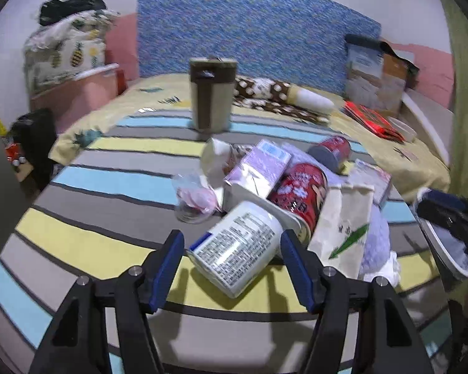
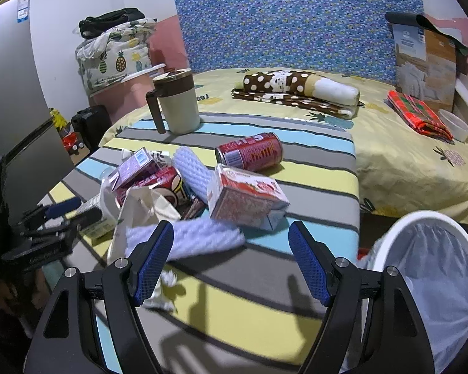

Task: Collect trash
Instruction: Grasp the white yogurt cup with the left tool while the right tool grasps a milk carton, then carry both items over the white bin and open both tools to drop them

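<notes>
Your left gripper [image 1: 231, 265]: jaws wide apart, white labelled bottle [image 1: 234, 247] lying between them, ungripped. Your right gripper [image 2: 231, 261]: jaws spread, empty; pale foam sheet [image 2: 187, 238] just ahead, red carton [image 2: 246, 199] beyond it. Lined bin [image 2: 433, 268] right of the jaws.

Left gripper [image 1: 232, 251] and right gripper [image 2: 231, 251]: black angular frames, silver screws, jaws lined with blue textured pads.
</notes>
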`<control>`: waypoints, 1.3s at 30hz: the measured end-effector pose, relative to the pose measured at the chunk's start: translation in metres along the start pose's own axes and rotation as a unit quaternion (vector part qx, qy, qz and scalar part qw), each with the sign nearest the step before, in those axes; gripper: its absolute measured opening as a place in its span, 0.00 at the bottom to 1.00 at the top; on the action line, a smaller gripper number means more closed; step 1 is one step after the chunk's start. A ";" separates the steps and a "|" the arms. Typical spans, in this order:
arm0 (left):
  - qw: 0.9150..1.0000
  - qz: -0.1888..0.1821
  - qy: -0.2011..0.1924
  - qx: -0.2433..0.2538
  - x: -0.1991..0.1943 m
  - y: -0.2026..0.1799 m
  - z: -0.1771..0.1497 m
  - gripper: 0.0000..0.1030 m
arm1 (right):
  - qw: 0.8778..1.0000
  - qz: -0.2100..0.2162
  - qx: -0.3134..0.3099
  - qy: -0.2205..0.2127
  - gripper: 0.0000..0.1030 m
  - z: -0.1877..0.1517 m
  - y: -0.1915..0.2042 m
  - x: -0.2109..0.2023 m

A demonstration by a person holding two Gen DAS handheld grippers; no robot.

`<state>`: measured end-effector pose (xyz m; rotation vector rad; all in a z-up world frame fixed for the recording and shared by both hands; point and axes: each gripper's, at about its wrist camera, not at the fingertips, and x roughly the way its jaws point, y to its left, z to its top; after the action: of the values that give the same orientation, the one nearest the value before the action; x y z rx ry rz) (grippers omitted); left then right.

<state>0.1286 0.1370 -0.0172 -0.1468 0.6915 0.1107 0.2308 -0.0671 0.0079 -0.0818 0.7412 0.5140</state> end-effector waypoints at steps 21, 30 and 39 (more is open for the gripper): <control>0.997 -0.048 0.062 -0.002 0.017 -0.004 -0.011 0.60 | 0.995 -0.042 -0.071 0.055 0.58 0.017 0.001 0.041; 0.997 -0.049 0.055 -0.014 0.005 -0.009 -0.021 0.58 | 0.999 -0.022 -0.017 0.025 0.42 0.022 -0.016 0.019; 0.998 -0.039 0.038 -0.019 -0.015 -0.014 -0.021 0.56 | 0.999 0.007 0.032 0.004 0.41 0.017 -0.028 0.000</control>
<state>0.1055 0.1187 -0.0222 -0.2147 0.7579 0.0431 0.2544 -0.0870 0.0176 -0.0185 0.7652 0.5023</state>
